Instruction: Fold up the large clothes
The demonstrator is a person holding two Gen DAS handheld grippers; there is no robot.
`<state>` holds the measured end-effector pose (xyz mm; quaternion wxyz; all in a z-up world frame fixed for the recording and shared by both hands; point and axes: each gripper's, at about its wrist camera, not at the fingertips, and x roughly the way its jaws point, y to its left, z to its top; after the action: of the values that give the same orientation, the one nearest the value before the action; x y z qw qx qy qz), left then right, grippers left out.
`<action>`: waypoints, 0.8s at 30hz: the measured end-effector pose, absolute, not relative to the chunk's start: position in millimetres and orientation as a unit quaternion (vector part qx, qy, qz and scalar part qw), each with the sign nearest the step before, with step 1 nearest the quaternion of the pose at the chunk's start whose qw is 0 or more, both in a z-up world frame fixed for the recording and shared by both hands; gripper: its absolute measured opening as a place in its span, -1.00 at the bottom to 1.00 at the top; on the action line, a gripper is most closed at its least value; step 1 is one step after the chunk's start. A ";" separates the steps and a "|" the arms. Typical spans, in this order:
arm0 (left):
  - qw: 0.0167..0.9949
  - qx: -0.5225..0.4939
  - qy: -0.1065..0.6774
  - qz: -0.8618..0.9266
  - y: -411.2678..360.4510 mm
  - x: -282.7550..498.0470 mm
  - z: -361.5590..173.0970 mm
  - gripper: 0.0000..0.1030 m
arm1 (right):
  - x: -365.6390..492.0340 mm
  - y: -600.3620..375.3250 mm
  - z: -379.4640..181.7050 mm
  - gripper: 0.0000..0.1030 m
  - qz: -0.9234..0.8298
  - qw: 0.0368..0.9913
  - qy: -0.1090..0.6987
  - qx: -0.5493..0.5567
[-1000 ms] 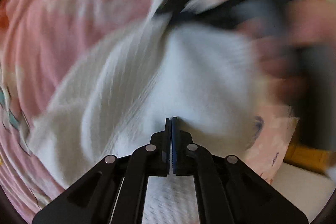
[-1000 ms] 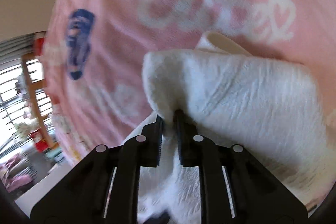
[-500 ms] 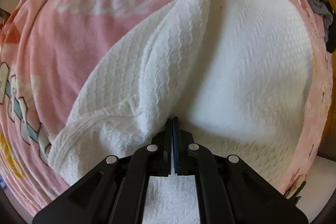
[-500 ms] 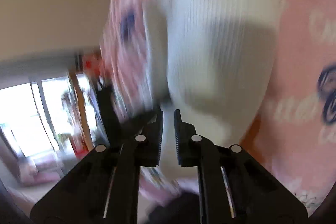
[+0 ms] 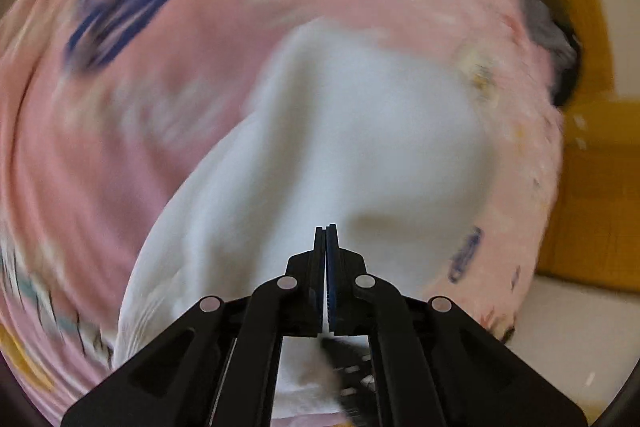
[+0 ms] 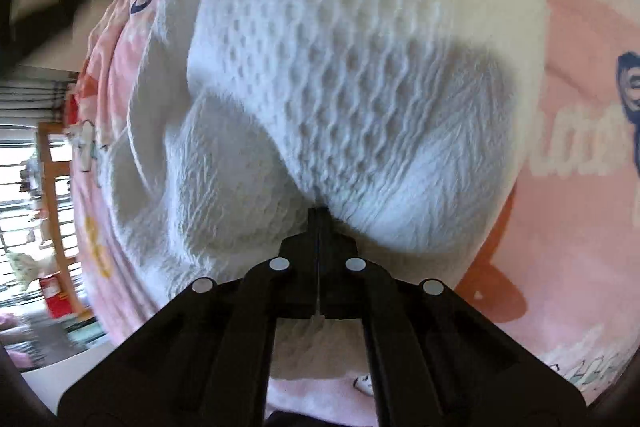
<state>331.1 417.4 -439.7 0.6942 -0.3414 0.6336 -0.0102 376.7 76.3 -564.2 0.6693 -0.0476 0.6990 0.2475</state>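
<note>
A white waffle-textured garment (image 6: 360, 87) lies bunched on a pink printed blanket (image 6: 580, 7). In the right wrist view my right gripper (image 6: 319, 211) points down at it. Its jaws are closing tight, and a fold of the white cloth puckers at the tips with a sliver showing between the pads. The left wrist view is motion-blurred. There the garment (image 5: 360, 131) spreads up and to the right from my left gripper (image 5: 326, 229), which is shut with white cloth running under and between its fingers. A dark blurred shape (image 5: 352, 367) shows below those fingers.
Yellow wooden furniture (image 5: 592, 195) stands past the blanket's right edge, with grey and dark clothing (image 5: 548, 27) at its top. A pale floor (image 5: 568, 339) lies below it. In the right wrist view a barred window (image 6: 24, 187) and a red object (image 6: 56, 297) sit at the left.
The right gripper's jaws went from slightly apart to fully together on a fold, and its view swung across the blanket onto the garment. The left gripper stayed shut and moved, blurring its view.
</note>
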 end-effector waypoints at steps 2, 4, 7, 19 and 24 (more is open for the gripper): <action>0.694 -0.310 0.648 -0.053 397.8 364.9 -441.8 -0.98 | 369.4 77.8 -552.9 -1.00 0.240 0.689 0.682 -0.050; 0.688 -0.265 0.673 -0.047 378.7 384.3 -462.2 -0.98 | 362.5 73.7 -541.1 -1.00 0.242 0.697 0.674 -0.034; 0.667 -0.249 0.702 -0.034 366.1 389.7 -497.1 -0.95 | 375.4 50.1 -502.4 -1.00 0.260 0.696 0.669 0.034; 0.687 -0.183 0.703 -0.019 373.5 374.7 -513.9 -0.94 | 500.9 32.5 -501.7 -1.00 0.233 0.699 0.676 0.011; 0.691 -0.181 0.699 -0.020 376.2 375.1 -520.1 -0.94 | 509.2 51.0 -534.8 -1.00 0.197 0.698 0.688 -0.033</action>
<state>375.1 376.2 -520.1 0.6914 -0.1815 0.6990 -0.0196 509.2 51.0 -534.8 0.6982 -0.0333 0.6876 0.1968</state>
